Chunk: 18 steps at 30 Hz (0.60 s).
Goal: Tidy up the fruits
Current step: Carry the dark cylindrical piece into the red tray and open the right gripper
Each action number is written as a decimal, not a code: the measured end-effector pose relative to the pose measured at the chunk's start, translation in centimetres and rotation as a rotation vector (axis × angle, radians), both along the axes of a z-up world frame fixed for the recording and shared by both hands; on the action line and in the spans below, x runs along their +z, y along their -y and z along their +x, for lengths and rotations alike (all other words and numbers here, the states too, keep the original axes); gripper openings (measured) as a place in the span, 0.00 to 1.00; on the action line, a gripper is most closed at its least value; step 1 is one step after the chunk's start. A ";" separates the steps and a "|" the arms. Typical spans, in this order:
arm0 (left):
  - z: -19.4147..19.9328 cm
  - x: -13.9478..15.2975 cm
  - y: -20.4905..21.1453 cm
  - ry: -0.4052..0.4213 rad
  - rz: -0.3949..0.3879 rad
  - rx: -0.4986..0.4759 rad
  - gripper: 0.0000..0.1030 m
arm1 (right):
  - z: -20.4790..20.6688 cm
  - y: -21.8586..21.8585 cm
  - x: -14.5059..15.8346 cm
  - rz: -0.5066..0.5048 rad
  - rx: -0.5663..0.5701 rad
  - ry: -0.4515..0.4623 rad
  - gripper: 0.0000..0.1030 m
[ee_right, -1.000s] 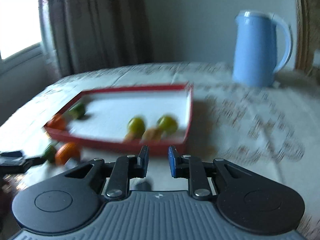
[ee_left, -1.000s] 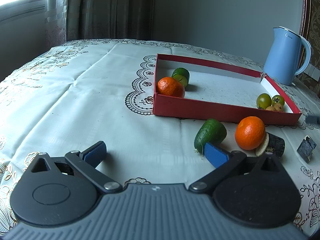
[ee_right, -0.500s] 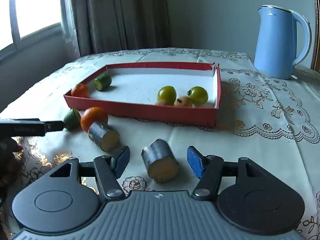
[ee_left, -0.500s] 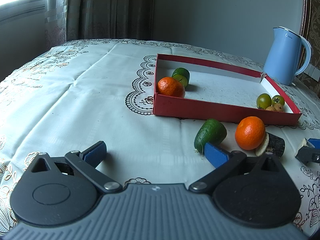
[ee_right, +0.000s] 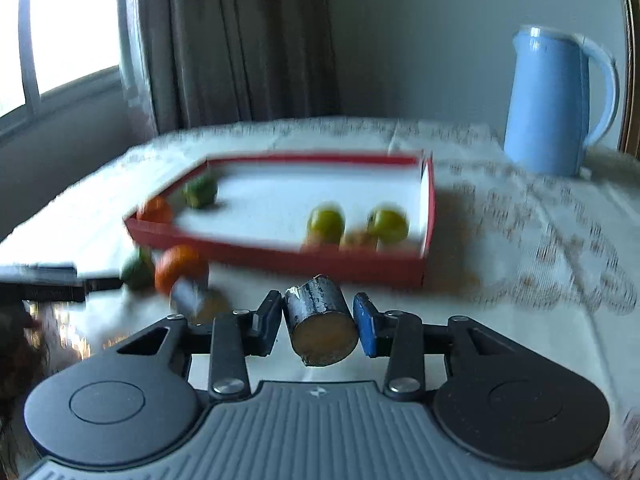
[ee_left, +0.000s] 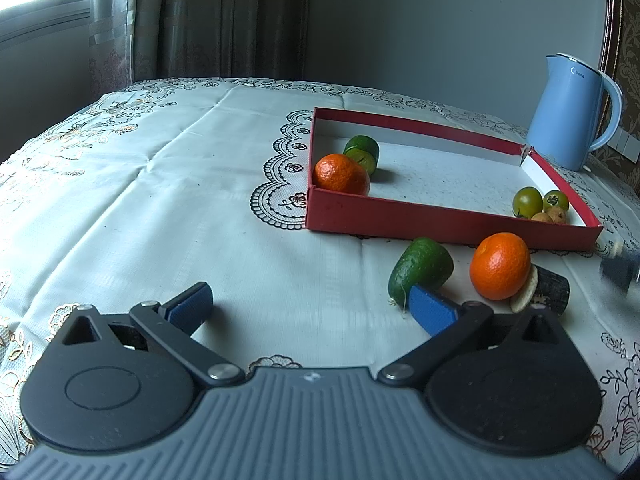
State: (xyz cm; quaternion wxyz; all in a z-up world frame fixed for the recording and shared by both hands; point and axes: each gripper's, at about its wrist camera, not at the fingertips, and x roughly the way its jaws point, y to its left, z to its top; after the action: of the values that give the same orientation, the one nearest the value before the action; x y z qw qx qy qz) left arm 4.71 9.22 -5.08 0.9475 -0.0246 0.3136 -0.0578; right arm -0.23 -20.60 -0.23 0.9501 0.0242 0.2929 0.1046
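The right gripper (ee_right: 316, 322) has its jaws closing on a short dark chunk (ee_right: 320, 326), a stubby cylinder with a grey-black, scuffed skin and a flat, pale yellow-orange cut face turned toward the camera. Both blue pads sit against its sides. It hangs in front of the near wall of the red tray (ee_right: 428, 216); the background is blurred.

The left gripper (ee_left: 310, 306) has its jaws released and spread wide, with only tablecloth (ee_left: 160, 200) between them. Just past its right pad lies a green fruit (ee_left: 424, 270) on its side, beside it an orange (ee_left: 500, 266), and touching the orange a second dark chunk (ee_left: 548, 292) with a pale cut end. All three lie on the worktop outside the tray's near wall.

Inside the tray, the near left corner holds another orange (ee_left: 340, 174) and a cut green fruit (ee_left: 362, 152) just behind it. The right corner holds two yellow-green round fruits (ee_left: 528, 202) and two small tan ones (ee_left: 554, 215), bunched together.

A blue kettle (ee_left: 568, 112) stands beyond the tray, near the worktop's far right edge.
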 end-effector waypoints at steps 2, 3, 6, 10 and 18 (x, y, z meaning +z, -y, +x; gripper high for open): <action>0.0 0.0 0.0 0.000 0.000 0.000 1.00 | 1.1 -0.2 1.3 -0.035 -0.018 0.058 0.38; 0.0 0.0 0.0 0.000 0.000 0.000 1.00 | 2.0 -0.2 1.7 -0.056 -0.026 0.074 0.38; 0.0 0.0 0.0 0.000 0.000 0.000 1.00 | 5.6 -0.6 1.9 -0.118 -0.074 0.103 0.38; 0.0 0.0 0.0 0.000 -0.001 0.000 1.00 | 11.5 0.0 0.7 -0.144 -0.143 0.038 0.38; 0.0 0.0 0.0 0.000 -0.001 0.000 1.00 | 17.2 0.3 -2.2 -0.144 -0.195 -0.094 0.36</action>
State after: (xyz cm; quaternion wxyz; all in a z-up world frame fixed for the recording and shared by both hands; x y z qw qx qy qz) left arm 4.72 9.23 -5.05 0.9474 -0.0248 0.3138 -0.0581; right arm 16.96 -20.88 -2.46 0.9403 -0.0108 0.3400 -0.0108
